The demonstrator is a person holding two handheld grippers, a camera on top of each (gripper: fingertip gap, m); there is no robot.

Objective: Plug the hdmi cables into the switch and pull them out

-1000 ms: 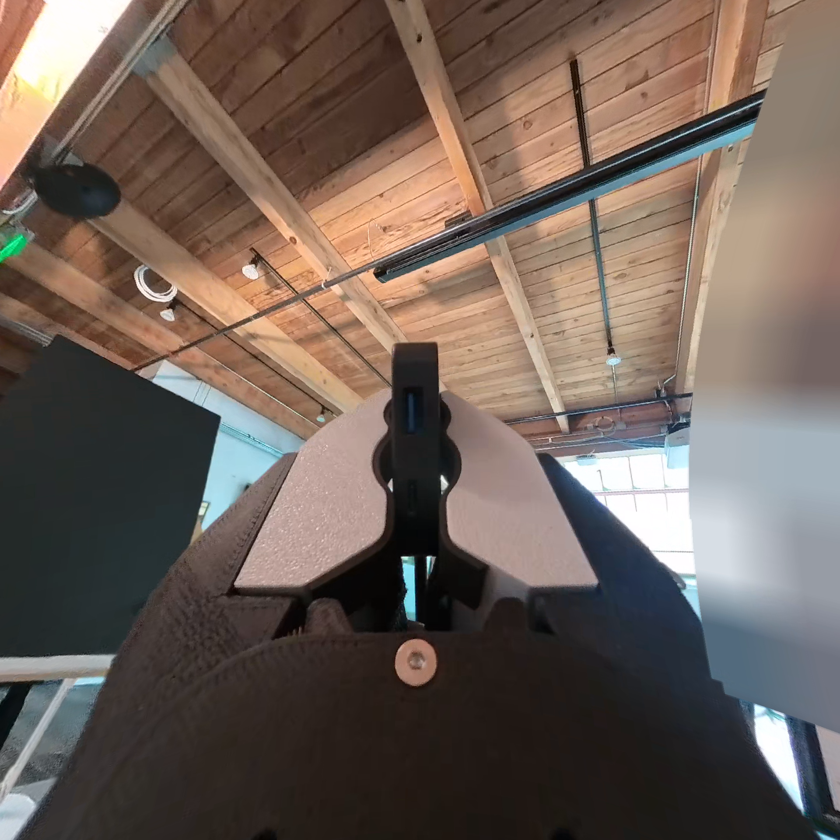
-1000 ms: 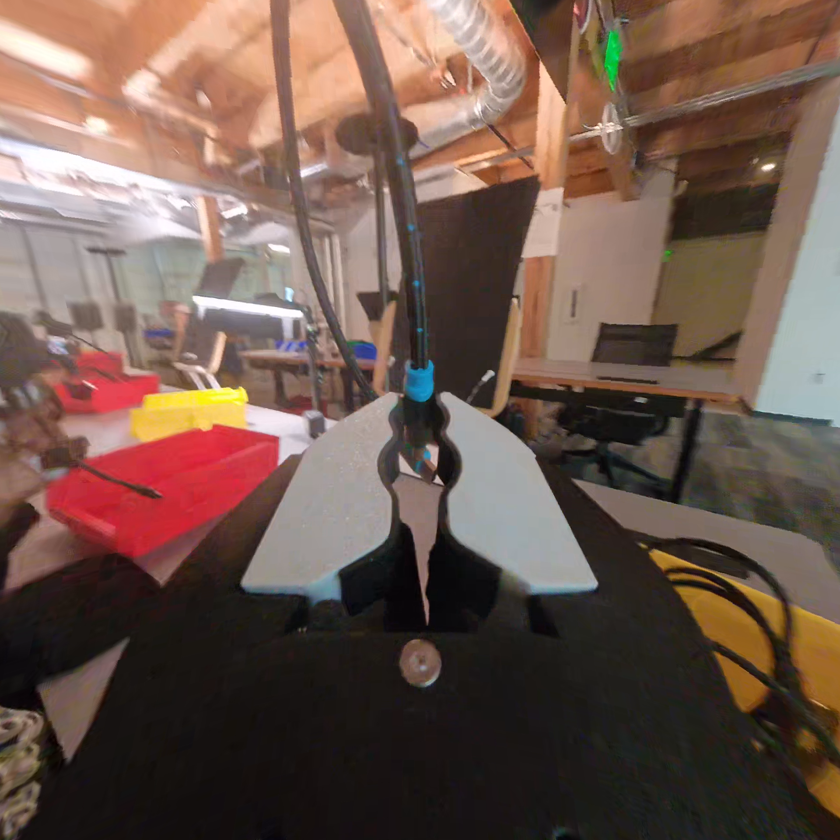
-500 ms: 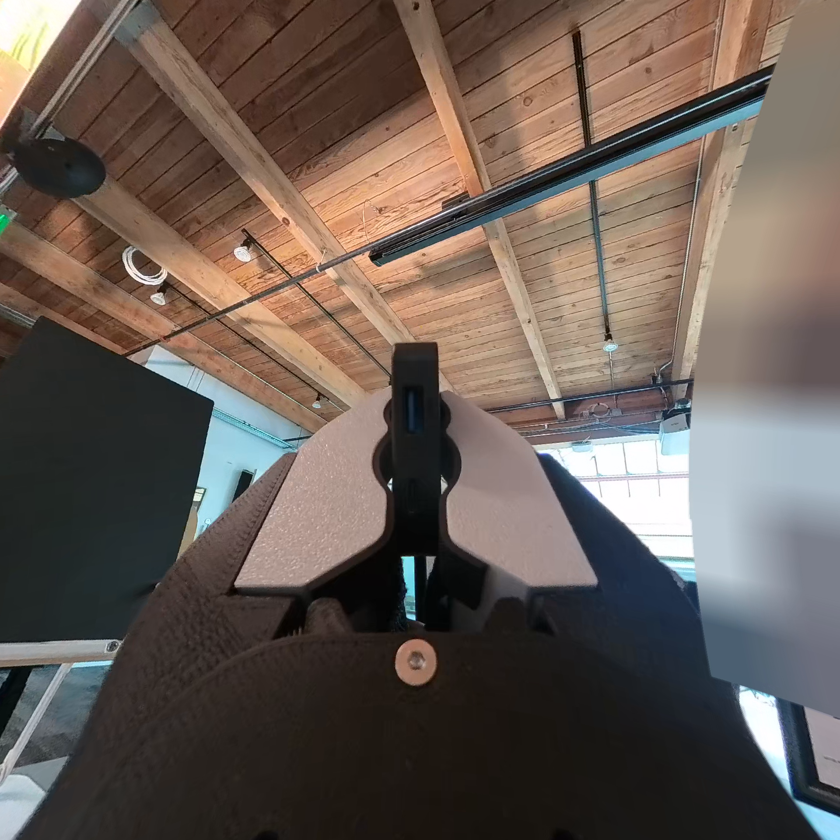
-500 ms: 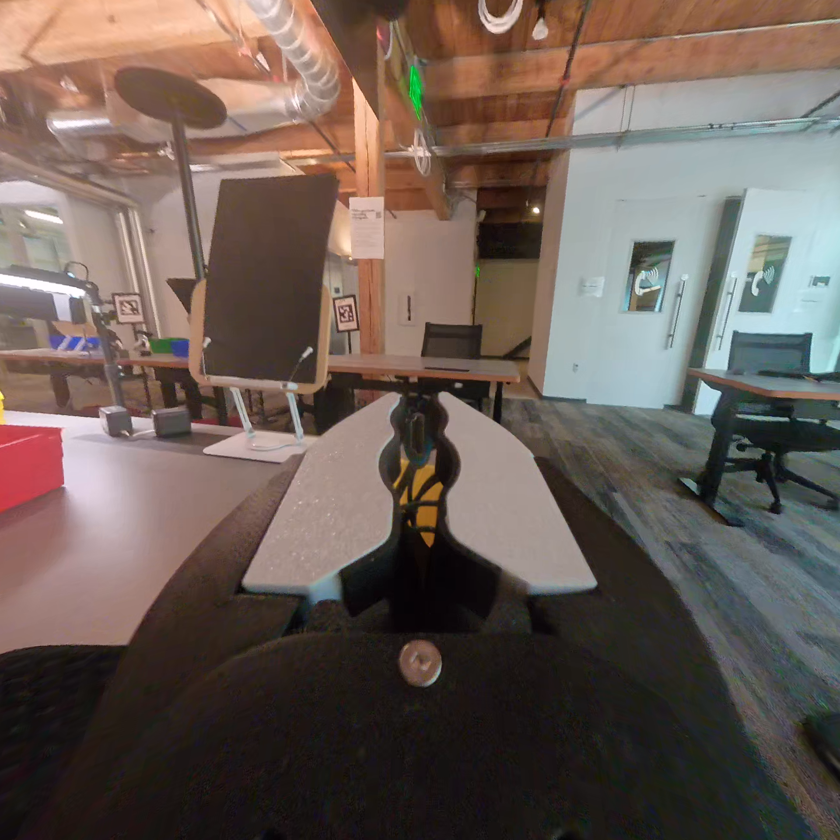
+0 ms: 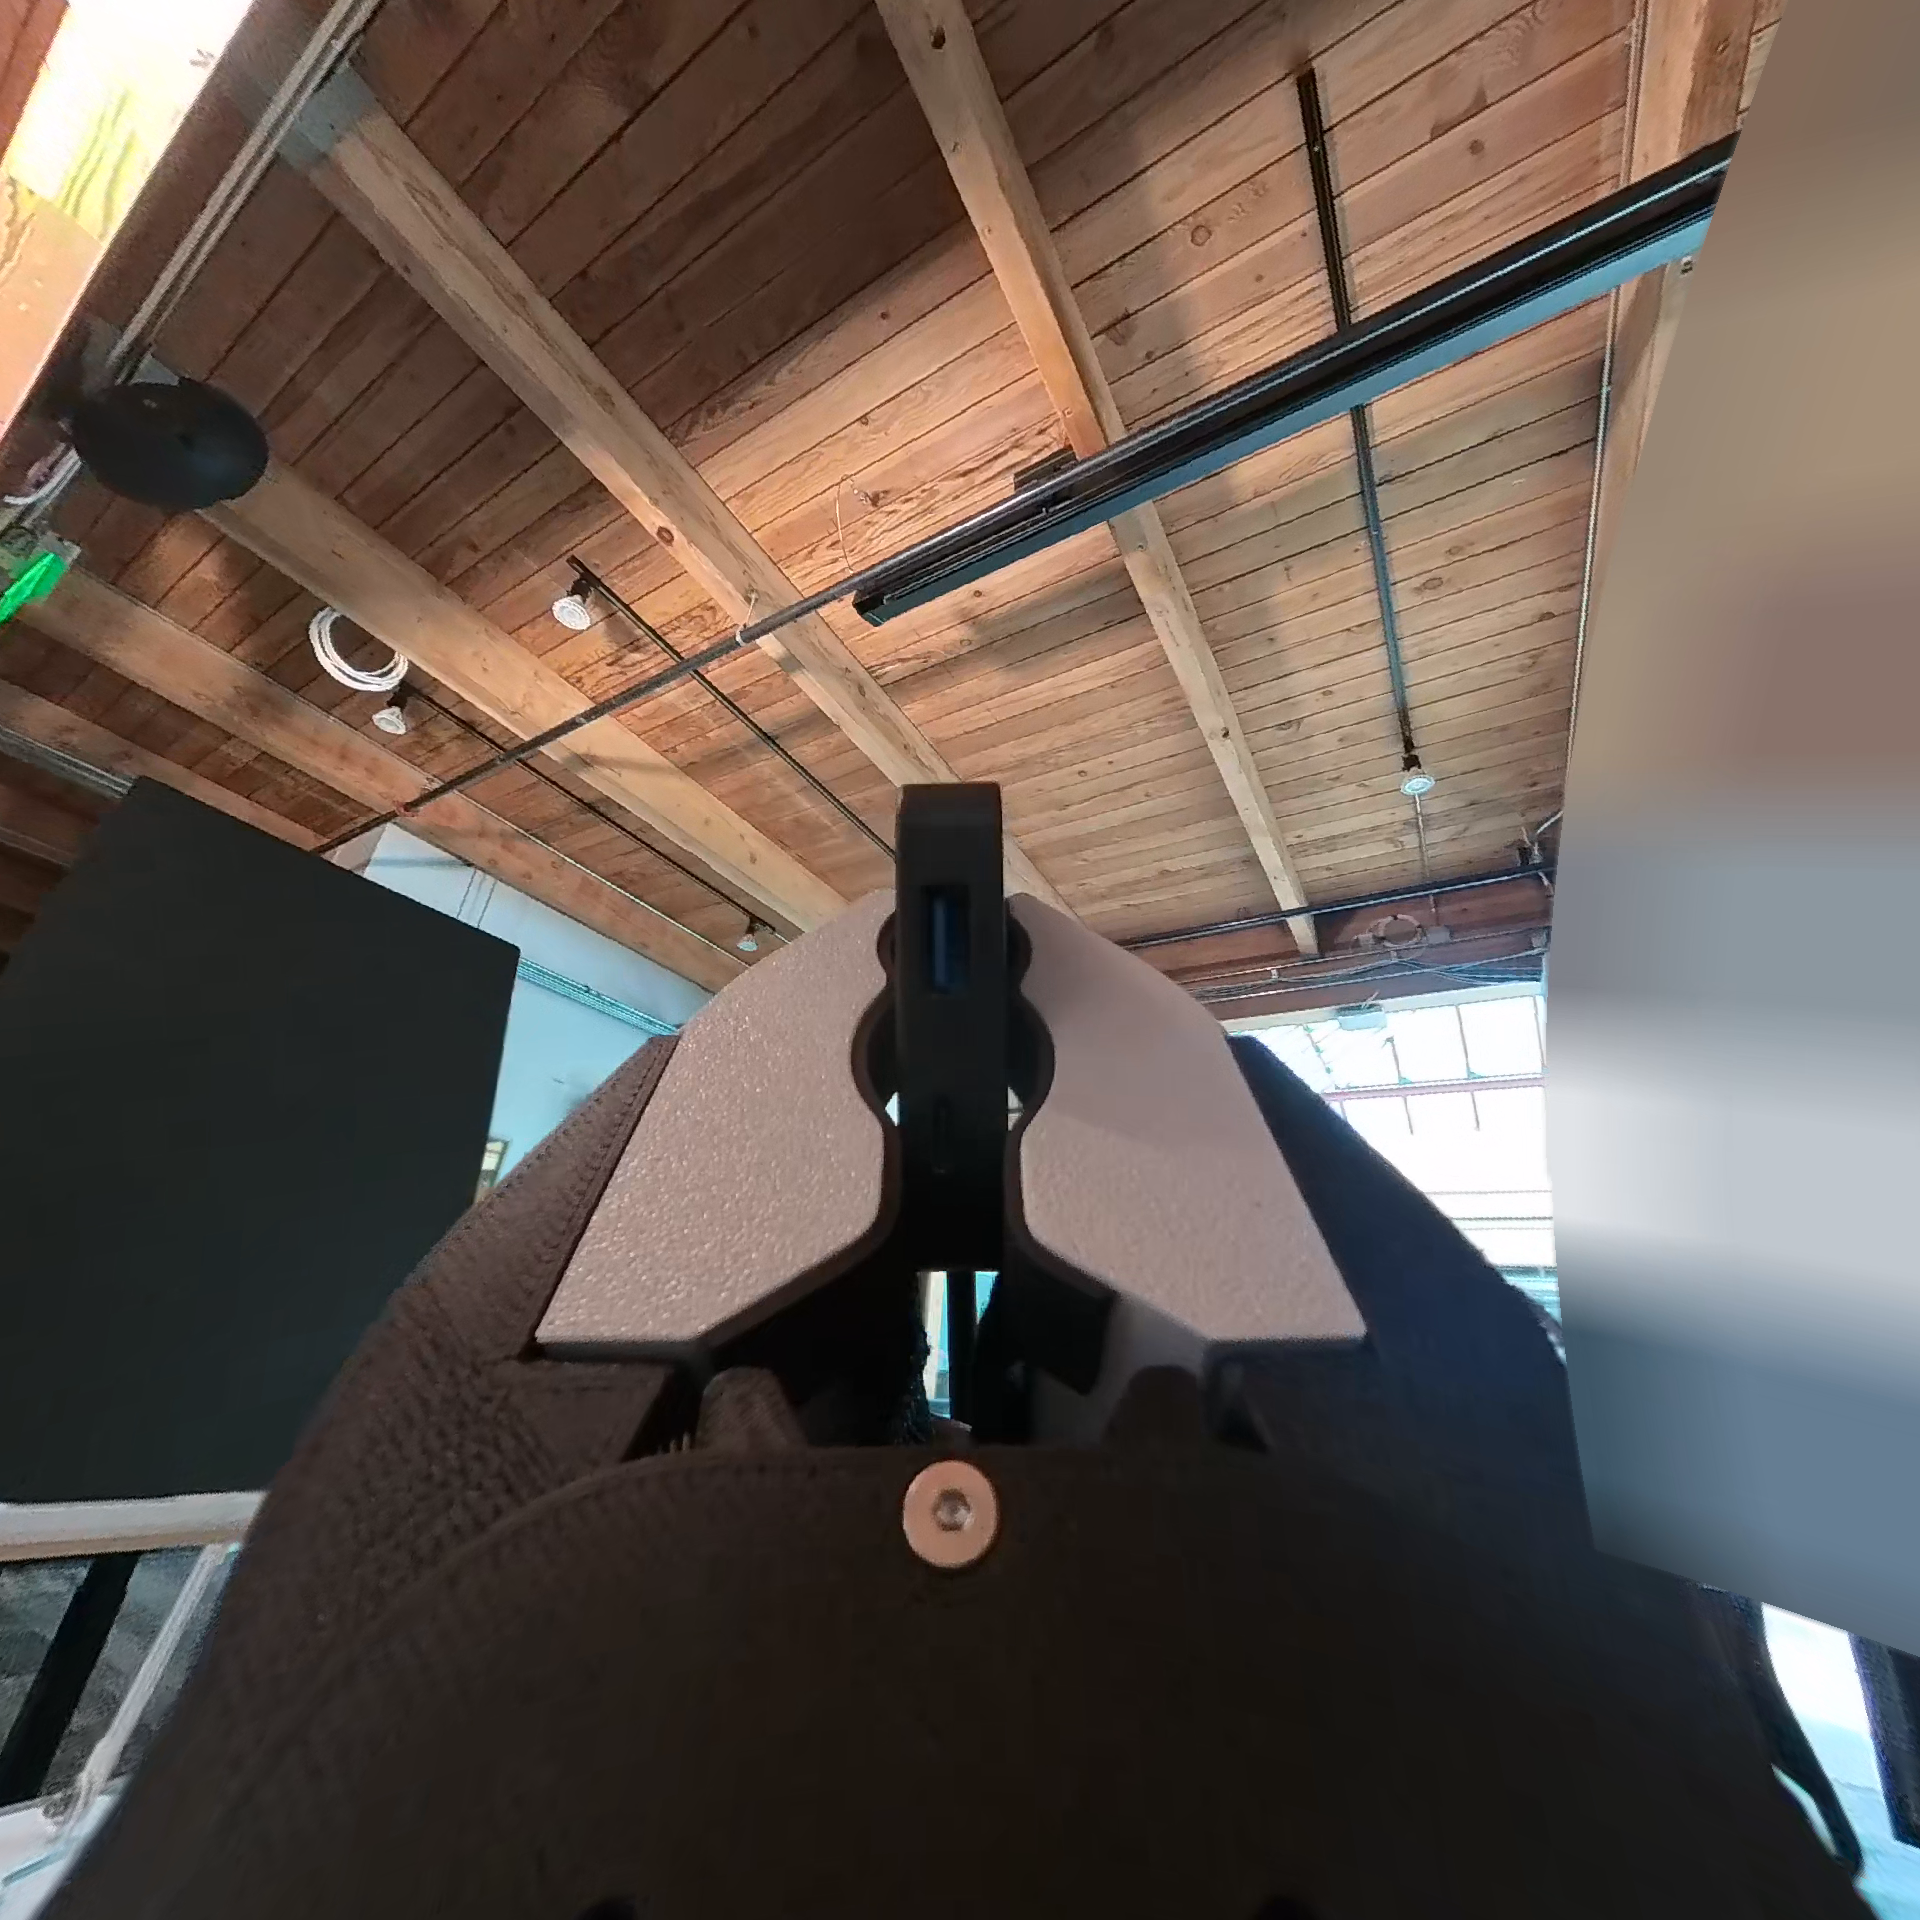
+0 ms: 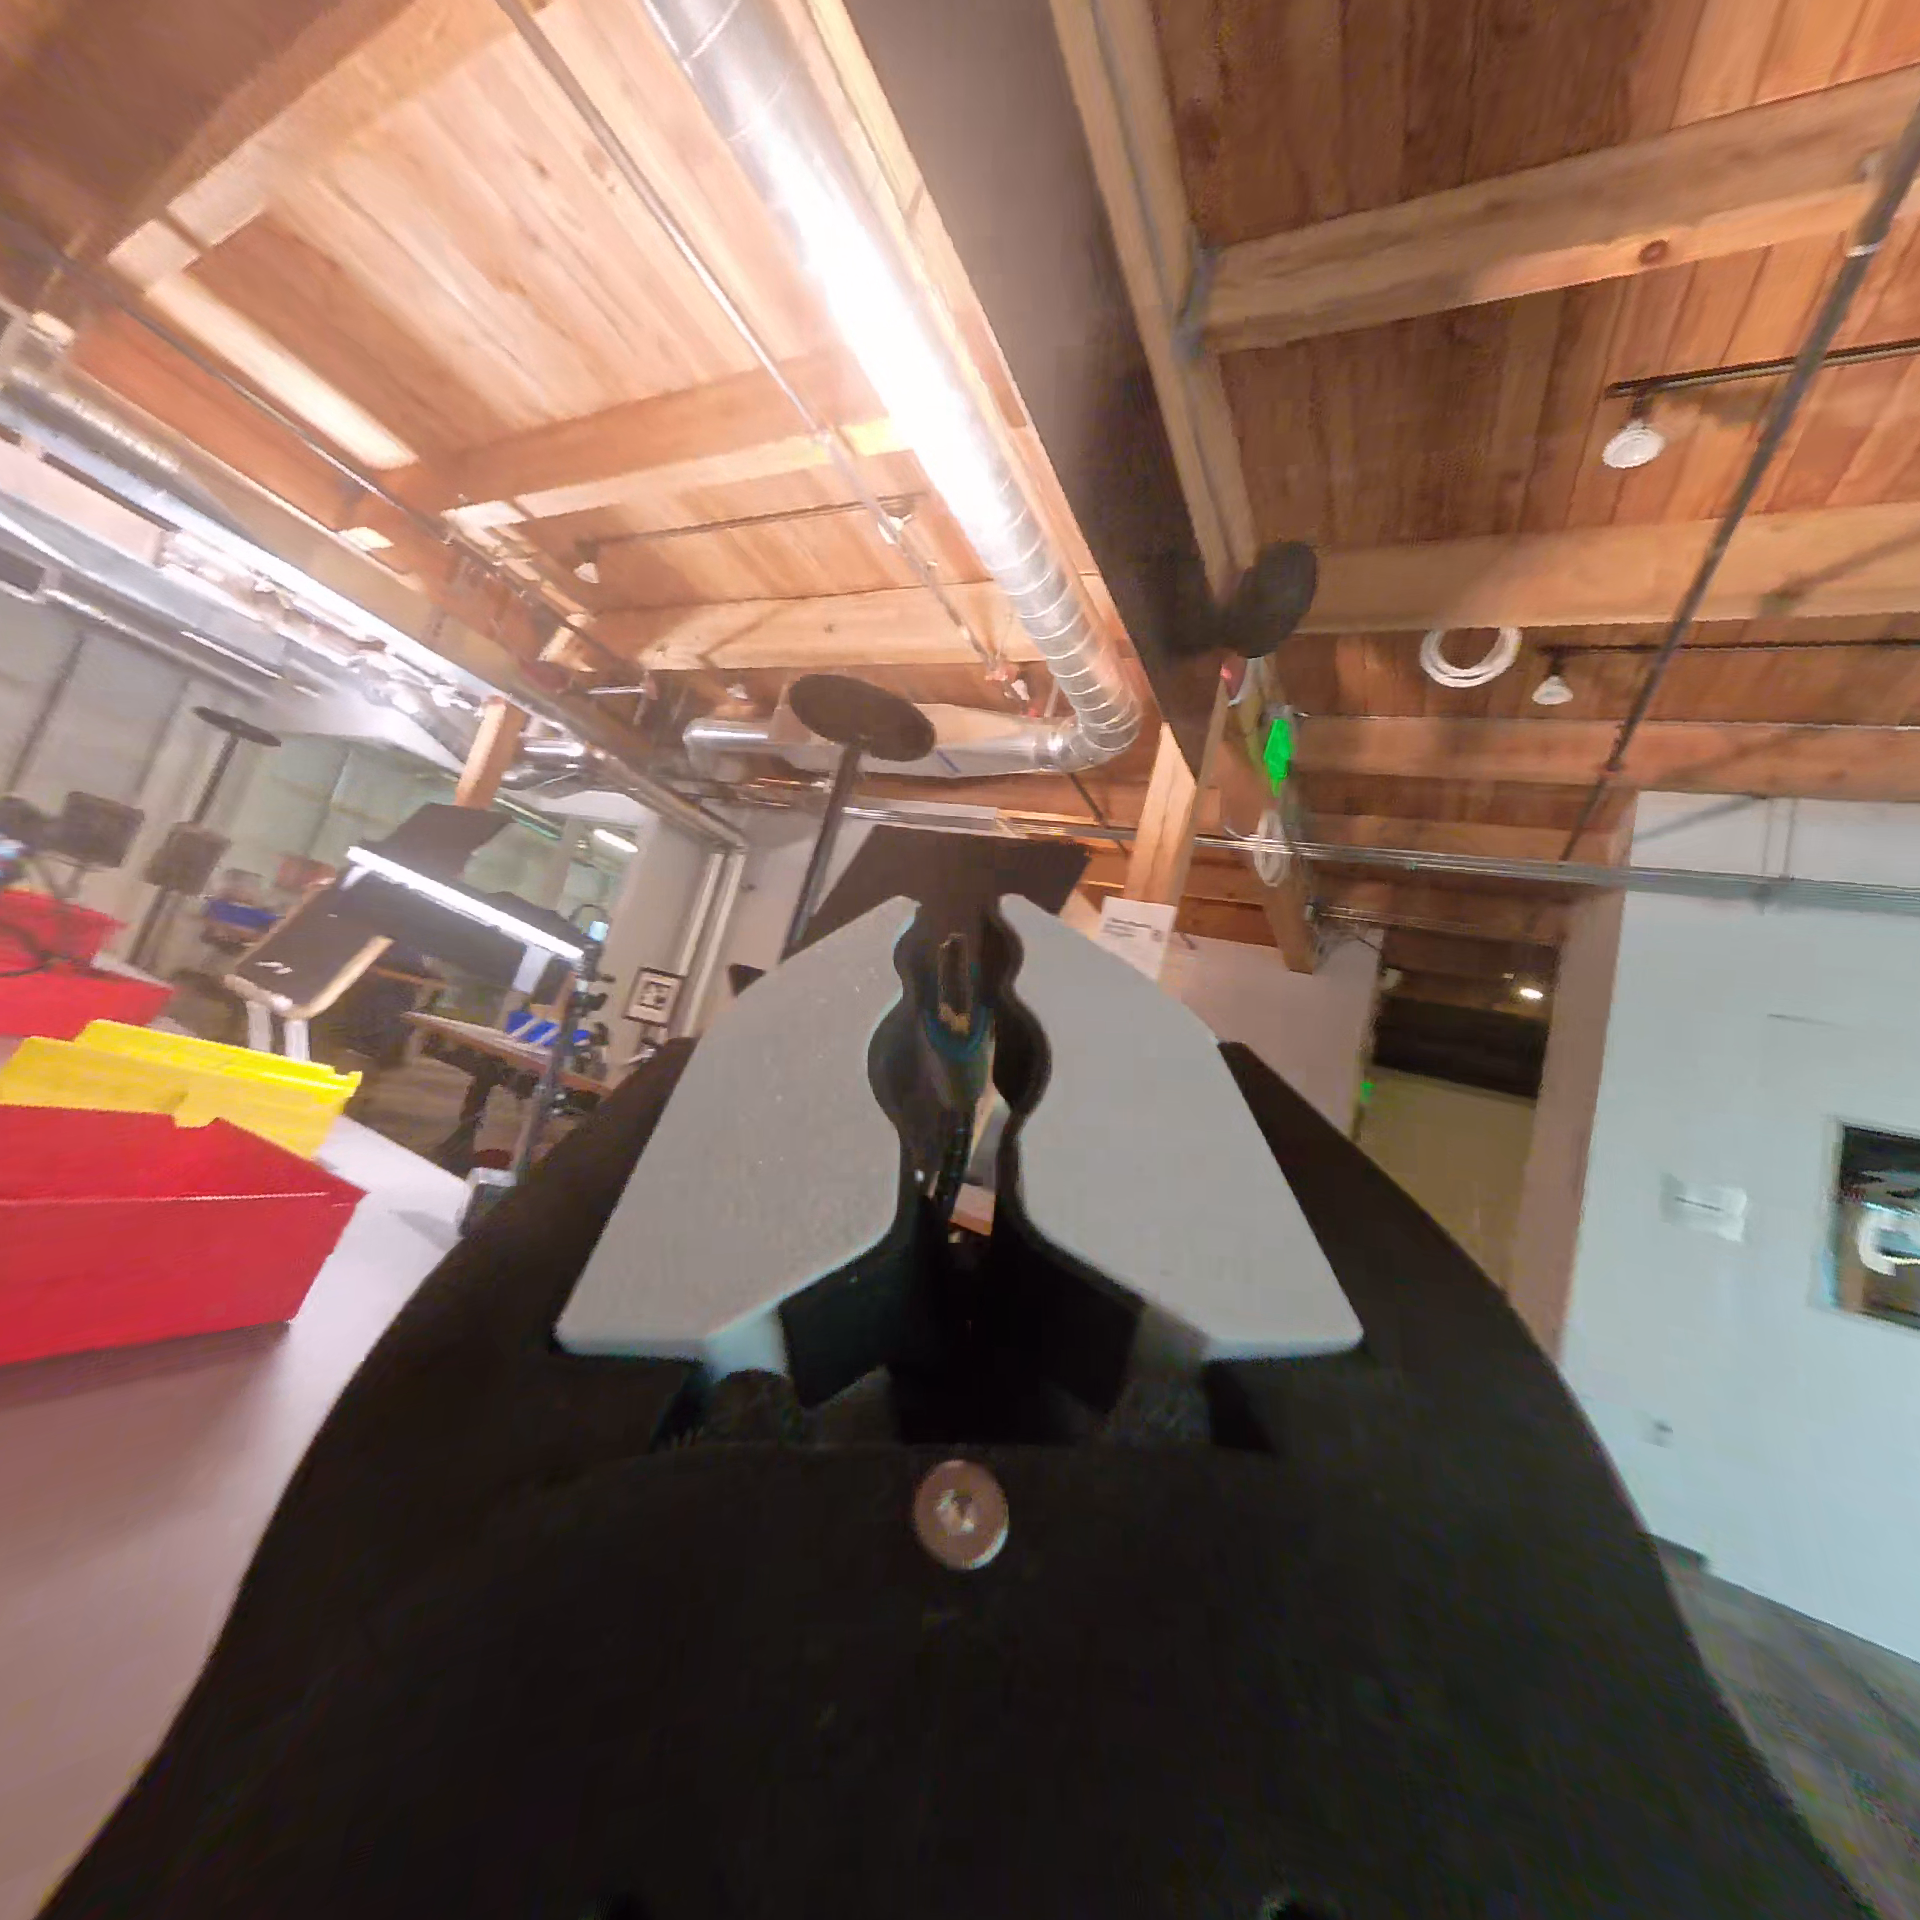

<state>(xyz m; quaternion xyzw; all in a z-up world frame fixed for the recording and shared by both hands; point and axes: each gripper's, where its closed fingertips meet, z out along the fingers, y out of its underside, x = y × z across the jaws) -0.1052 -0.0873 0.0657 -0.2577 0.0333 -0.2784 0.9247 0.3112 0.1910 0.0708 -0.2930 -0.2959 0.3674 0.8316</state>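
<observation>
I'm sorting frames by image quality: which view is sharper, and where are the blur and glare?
Left wrist view: sharp; the switch in the left gripper is crisp, the bright window is washed out, and a smooth grey patch hides the right edge. Right wrist view: motion-blurred at its edges, glare along the silver duct; the cable plug in the right gripper stays fairly clear.

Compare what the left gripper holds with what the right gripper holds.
The switch in the left gripper is a flat black box showing a blue port; the hdmi cable plug in the right gripper is slimmer, with teal trim. The switch sticks out past the jaws; the plug sits between them. Both are clamped, pointing upward.
</observation>
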